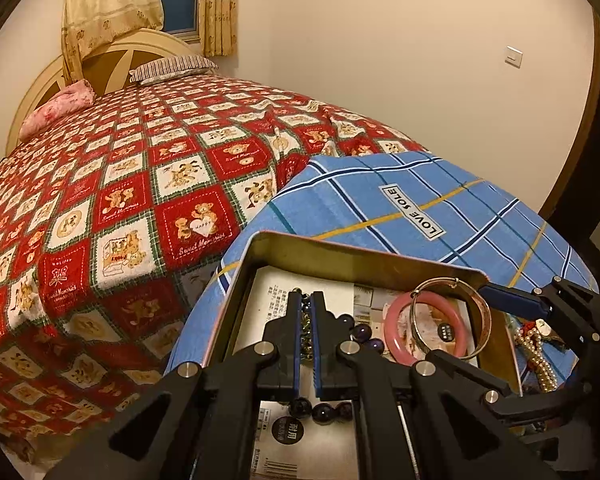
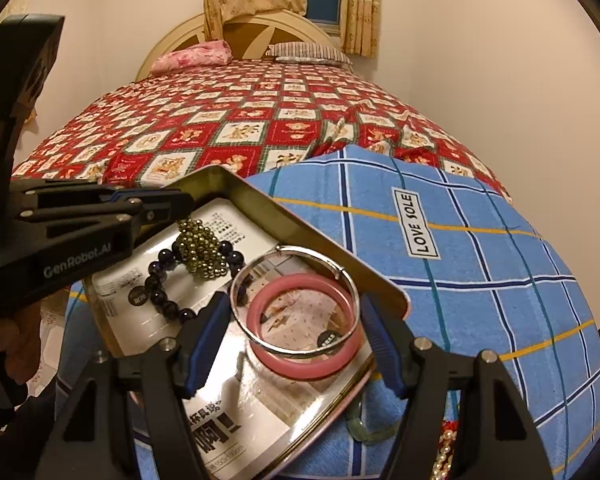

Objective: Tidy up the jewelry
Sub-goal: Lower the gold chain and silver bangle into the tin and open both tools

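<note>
the left tongs (image 1: 308, 312) are clenched on a strand of small brass-coloured metal beads (image 2: 202, 248), which hangs in a bunch from the pinched pads down into a shallow rectangular metal tray (image 1: 340, 250). the tray rests on a blue plaid cloth (image 2: 480, 280) with a "love sole" label, spread over the near end of a bed covered by a red and white teddy-bear quilt (image 1: 120, 200). the tray floor is lined with a sheet of printed paper (image 2: 236, 412).

under the brass beads, towards the tray's far left corner as the right wrist camera sees it, a bracelet of dark purple round beads (image 2: 160, 284) lies on the paper in a loose curve. the brass bunch seems to touch it, though the overlap makes that hard to tell.

the right tongs (image 2: 292, 340) are released, their blue pads (image 2: 204, 340) standing wide on either side of two bangles by the tray's right wall: a thick pink plastic bangle (image 2: 300, 364) lying flat, and a thin silver metal bangle (image 2: 296, 344) that leans across it, one edge propped on the wall. neither pad presses on them.

outside the tray, on the cloth past its right wall, lie a string of cream pearls (image 1: 540, 360) and a pale green ring-shaped piece (image 2: 360, 428).
</note>
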The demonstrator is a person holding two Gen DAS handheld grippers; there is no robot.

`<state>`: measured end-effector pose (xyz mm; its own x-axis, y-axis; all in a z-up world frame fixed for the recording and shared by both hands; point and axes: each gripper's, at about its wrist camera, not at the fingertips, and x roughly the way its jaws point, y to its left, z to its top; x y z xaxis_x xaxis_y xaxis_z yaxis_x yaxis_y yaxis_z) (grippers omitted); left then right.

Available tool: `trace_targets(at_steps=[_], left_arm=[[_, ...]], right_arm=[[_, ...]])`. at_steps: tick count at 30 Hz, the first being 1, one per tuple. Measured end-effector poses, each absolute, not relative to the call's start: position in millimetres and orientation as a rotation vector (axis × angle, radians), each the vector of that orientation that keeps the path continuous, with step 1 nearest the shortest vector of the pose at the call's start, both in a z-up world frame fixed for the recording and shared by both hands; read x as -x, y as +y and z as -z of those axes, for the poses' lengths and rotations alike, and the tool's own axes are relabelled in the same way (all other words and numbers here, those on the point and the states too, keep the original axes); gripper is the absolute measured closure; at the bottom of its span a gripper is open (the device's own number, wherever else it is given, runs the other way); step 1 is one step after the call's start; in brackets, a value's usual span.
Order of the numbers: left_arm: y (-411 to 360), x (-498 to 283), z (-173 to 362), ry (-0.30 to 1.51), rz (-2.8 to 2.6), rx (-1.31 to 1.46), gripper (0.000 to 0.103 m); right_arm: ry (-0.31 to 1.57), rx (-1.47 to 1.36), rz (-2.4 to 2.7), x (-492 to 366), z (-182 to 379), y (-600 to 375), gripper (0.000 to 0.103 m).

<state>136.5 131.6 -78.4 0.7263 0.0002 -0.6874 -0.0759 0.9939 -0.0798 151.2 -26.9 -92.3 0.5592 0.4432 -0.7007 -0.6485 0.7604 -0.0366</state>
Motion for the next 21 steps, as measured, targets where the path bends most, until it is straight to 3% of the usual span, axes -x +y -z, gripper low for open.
trace_targets(at_steps=[11,14,17,19,21], left_arm=[[125.1,-137.0,84.3,0.801,-0.004,0.117,0.098],[124.5,-136.6,83.8,0.808,-0.017,0.117,0.092],[124.3,-134.0,84.1,0.807,-0.033,0.109,0.070],[124.1,-131.1,83.3,0.798,-0.032,0.113,0.044],[123.5,-128.4,81.4,0.784,-0.030,0.118,0.040]], right_arm=[[0.742,0.306,-0.653,-150.7,97.7,-28.4,0.032],[0.739,0.310,-0.649,-149.4,97.1,-29.0,0.032],[0.736,0.317,-0.649,-148.1,96.9,-29.3,0.030],[0.730,0.320,-0.647,-145.8,95.7,-30.0,0.028],[0.728,0.321,-0.649,-143.3,95.1,-31.5,0.028]])
